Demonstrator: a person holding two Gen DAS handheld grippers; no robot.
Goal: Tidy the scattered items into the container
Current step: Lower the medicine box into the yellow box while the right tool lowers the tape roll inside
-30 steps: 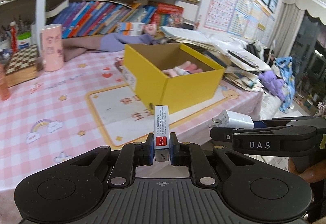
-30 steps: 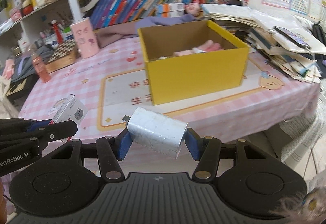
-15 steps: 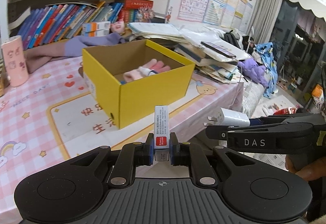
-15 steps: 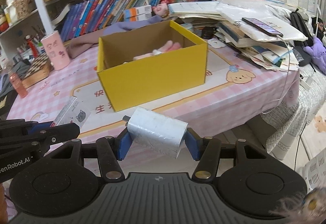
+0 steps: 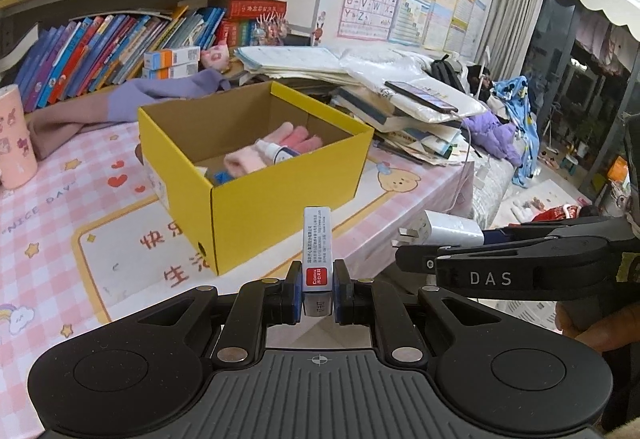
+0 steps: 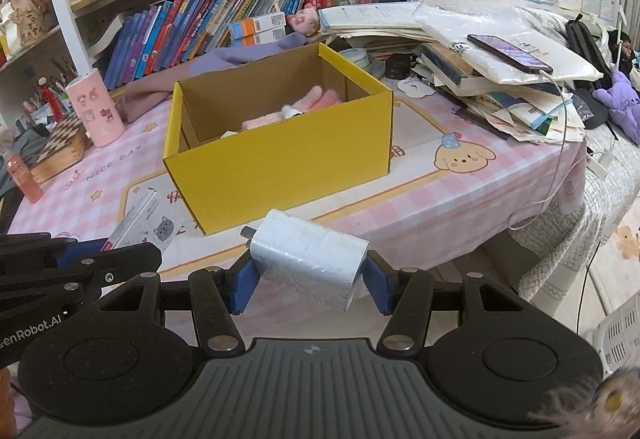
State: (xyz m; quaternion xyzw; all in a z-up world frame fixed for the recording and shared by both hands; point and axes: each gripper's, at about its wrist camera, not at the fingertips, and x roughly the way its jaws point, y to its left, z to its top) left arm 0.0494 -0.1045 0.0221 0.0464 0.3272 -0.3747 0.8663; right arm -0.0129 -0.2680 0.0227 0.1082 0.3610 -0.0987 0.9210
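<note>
White card printed with small text makes up the slim box (image 5: pixel 317 243) pinched in the left gripper (image 5: pixel 317 295), whose jaws are closed tight on its lower end; its long axis runs straight ahead and upward, its far end aimed at the near corner of the yellow carton (image 5: pixel 280 195). Just to its right the right gripper (image 5: pixel 440 263) reaches in from the side, a white charger (image 5: pixel 448 233) at its tip with the plug prongs pointing left.

The right wrist view gives the charger (image 6: pixel 308 259) close up: wrapped in crinkled film, it lies crosswise between the blue pads (image 6: pixel 244 281), jaws about half spread and pressing on both ends, long axis tilted down to the right, prong at upper left. Here the slim box (image 6: pixel 148 227) shows its broad face with a grey cat, unseen from the left wrist.

Beyond both, the carton (image 6: pixel 280 167) stands on the pink checked tablecloth (image 6: pixel 460 199) near its front edge. Only the left wrist view looks far enough inside to show pink rolled cloths (image 5: pixel 276 147), a small white bottle (image 5: pixel 272 151) and something blue.
</note>
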